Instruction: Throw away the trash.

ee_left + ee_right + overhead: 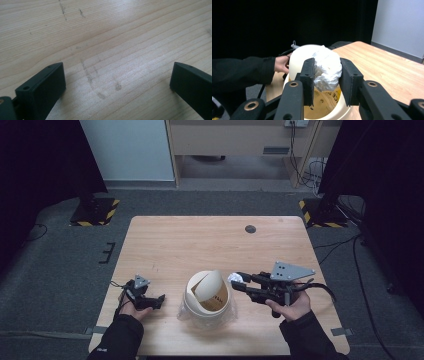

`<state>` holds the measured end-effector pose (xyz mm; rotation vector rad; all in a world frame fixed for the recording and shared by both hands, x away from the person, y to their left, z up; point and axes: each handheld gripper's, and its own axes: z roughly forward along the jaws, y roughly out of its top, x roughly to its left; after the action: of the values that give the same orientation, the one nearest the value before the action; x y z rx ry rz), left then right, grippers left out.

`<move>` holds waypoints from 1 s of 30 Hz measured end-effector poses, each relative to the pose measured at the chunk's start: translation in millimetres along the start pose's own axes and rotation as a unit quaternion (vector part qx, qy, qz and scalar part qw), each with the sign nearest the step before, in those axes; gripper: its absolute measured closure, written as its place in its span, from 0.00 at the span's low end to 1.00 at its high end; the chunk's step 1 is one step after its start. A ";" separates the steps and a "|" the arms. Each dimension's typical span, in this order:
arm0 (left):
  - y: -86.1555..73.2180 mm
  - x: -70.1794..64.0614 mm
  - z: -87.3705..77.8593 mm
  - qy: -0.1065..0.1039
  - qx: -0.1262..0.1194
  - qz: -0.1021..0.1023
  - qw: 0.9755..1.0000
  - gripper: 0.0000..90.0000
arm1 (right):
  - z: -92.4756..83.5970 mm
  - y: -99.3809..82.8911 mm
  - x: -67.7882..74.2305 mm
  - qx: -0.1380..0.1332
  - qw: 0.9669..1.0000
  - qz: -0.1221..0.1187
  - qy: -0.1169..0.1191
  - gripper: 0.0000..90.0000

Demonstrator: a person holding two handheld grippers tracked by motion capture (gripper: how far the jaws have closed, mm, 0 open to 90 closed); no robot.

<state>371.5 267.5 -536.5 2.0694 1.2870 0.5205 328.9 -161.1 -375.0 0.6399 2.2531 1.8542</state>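
A cream bin with a tilted swing lid (207, 295) stands near the front middle of the wooden table (200, 240). My right gripper (238, 281) is just right of its rim, shut on a crumpled white paper ball (234, 277). In the right gripper view the paper ball (325, 67) is pinched between the two jaws, right over the bin's cream rim (342, 108). My left gripper (159, 300) lies low on the table left of the bin. In the left gripper view its jaws stand wide apart over bare wood, with the gripper (117, 80) open and holding nothing.
A thin clear plastic sheet (184, 312) lies under the bin. A small dark round spot (250, 229) marks the table's far side. Black stands with yellow-striped bases (95, 212) sit on the floor beyond both far corners. Cables (310, 175) trail at the back right.
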 end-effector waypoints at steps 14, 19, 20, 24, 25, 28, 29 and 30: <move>0.0 0.0 0.0 0.000 0.000 0.000 1.000 0.00 | 15.2 -20.8 3.4 0.049 0.998 0.011 0.032 0.74; 0.0 0.0 0.0 0.000 0.000 0.000 1.000 0.00 | 22.1 -27.6 4.0 0.069 0.997 0.011 0.038 0.75; 0.0 0.0 0.0 0.000 0.000 0.000 1.000 0.00 | 23.6 -29.0 4.5 0.073 0.996 0.012 0.040 0.75; 0.0 0.0 0.0 0.000 0.000 0.000 1.000 0.00 | 29.2 -33.5 5.5 0.086 0.995 0.012 0.044 0.75; 0.0 0.0 0.0 0.000 0.000 0.000 1.000 0.00 | 29.2 -33.5 5.5 0.086 0.995 0.012 0.044 0.75; 0.0 0.0 0.0 0.000 0.000 0.000 1.000 0.00 | 34.6 -37.5 5.7 0.103 0.994 0.011 0.046 0.75; 0.0 0.0 0.0 0.000 0.000 0.000 1.000 0.00 | 36.0 -38.3 5.6 0.106 0.993 0.010 0.045 0.75; 0.0 0.0 0.0 0.000 0.000 0.000 1.000 0.00 | 37.4 -38.9 5.2 0.109 0.993 0.009 0.045 0.75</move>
<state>371.5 267.5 -536.4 2.0697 1.2871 0.5212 329.6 -130.9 -420.0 0.6217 2.5398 1.6913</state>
